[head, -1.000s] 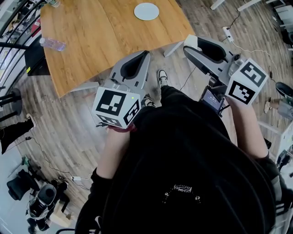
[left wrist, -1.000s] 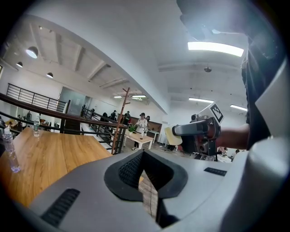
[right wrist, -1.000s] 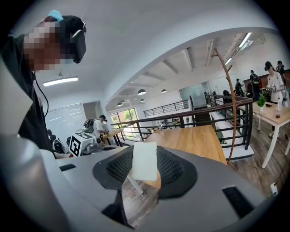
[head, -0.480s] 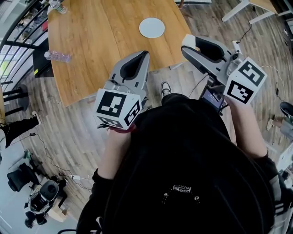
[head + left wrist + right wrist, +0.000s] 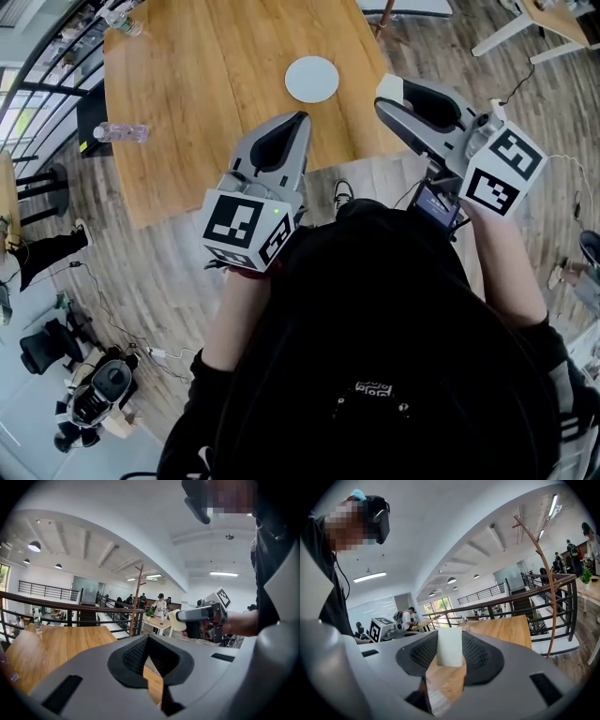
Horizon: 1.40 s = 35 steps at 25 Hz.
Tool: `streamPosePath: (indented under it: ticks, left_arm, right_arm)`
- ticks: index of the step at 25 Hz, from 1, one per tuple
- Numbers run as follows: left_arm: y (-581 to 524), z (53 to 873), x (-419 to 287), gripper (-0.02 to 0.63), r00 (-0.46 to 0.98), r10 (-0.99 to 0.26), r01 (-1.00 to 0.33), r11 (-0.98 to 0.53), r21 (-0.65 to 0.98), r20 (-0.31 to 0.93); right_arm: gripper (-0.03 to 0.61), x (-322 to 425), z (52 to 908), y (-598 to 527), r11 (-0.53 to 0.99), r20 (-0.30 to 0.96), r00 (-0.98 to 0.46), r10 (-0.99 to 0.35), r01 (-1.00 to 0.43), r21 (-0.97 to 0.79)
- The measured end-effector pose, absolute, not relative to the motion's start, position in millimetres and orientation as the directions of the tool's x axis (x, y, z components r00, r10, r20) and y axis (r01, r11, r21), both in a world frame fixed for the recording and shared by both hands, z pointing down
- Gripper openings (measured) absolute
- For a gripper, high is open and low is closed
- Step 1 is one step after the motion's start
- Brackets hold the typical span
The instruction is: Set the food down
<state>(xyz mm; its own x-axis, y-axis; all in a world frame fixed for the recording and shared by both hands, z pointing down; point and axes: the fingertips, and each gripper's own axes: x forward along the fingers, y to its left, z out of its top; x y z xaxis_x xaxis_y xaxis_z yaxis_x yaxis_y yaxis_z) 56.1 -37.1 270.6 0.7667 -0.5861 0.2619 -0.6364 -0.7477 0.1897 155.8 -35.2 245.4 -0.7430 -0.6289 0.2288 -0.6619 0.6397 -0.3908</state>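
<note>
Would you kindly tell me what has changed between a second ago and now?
The person has walked up to the table; in the head view the plate and bottle sit nearer, and the left tool now reaches over the table's edge. Unchanged: right tool clamped on the white block, left tool shut and empty.

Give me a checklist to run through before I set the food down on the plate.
1. Food clamped in right hand-held gripper: ok.
2. Plate bare: ok.
3. Food above plate: not ok; it is off to the plate's right in the head view.
4. Left hand-held gripper empty, jaws together: ok.
5. Table free around plate: ok; bottle lies far off.
6. Food's underside flat: cannot tell.
</note>
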Motion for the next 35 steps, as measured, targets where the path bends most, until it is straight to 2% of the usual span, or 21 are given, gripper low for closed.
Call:
streamPosePath:
  ticks: [6, 11, 22, 35]
  left_arm:
    - [-40, 275, 69, 0.000, 0.767, -0.571, -0.631, -0.752, 0.188, 0.293]
    - [-64, 280, 54, 0.000, 0.773, -0.566, -0.626, -0.753, 0.202, 0.287]
    - [-123, 273, 46, 0.000, 0.855, -0.467, -0.510, -0.838, 0.195, 0.226]
    - [-147, 294, 17, 0.000, 0.908, -0.344, -0.401, -0.877, 0.266, 0.238]
  right_arm:
    - [0.170, 168, 252, -47, 0.630, 0.228, -0.746, -0.625, -0.655, -0.418]
    - [0.170, 151, 257, -65, 0.626, 0.239, -0.742, -0.626, -0.661, -0.414]
    - [0.170, 135, 249, -104, 0.568, 0.269, -0.668, -0.694, -0.738, -0.365]
    - [0.170, 97, 255, -130, 0.523, 0.324, -0.623, -0.712, -0.778, -0.347]
